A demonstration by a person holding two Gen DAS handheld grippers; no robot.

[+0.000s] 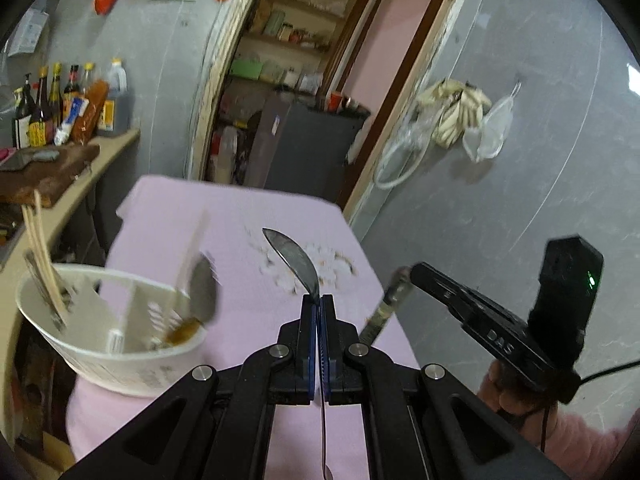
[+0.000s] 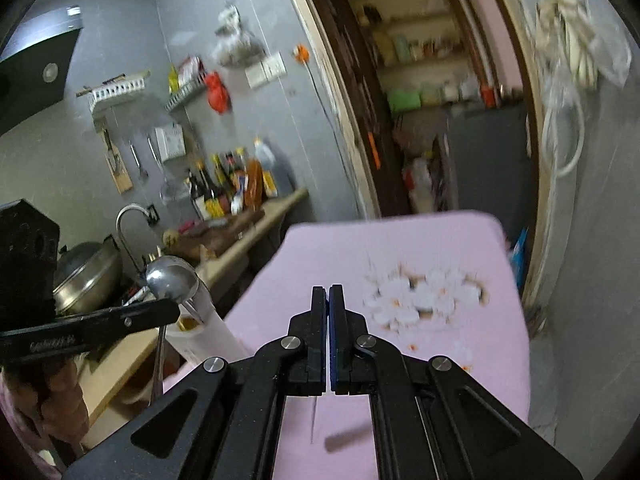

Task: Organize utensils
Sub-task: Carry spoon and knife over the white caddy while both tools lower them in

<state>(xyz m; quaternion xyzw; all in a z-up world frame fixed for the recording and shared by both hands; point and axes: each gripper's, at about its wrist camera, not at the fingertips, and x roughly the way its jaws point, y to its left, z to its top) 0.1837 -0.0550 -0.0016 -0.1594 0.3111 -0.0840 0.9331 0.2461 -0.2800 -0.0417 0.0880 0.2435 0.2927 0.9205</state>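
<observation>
Left wrist view: "DAS" is printed on the right gripper (image 1: 404, 270), whose jaws meet on what looks like a blurred utensil handle. The left gripper (image 1: 319, 304) is clamped on a metal spoon (image 1: 294, 256) above the pink tablecloth (image 1: 240, 220). A white utensil holder (image 1: 108, 344) with chopsticks (image 1: 40, 248) stands left; sauce bottles (image 1: 60, 100) line the counter.

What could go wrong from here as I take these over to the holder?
1. The left gripper pinches the spoon just below its bowl, with the long handle trailing back underneath, so it may swivel or slip.
2. The white holder stands near the left edge of the pink table, with chopsticks leaning outward. A hard drop could tip it.
3. The utensil hanging from the right gripper could swing into something.
</observation>
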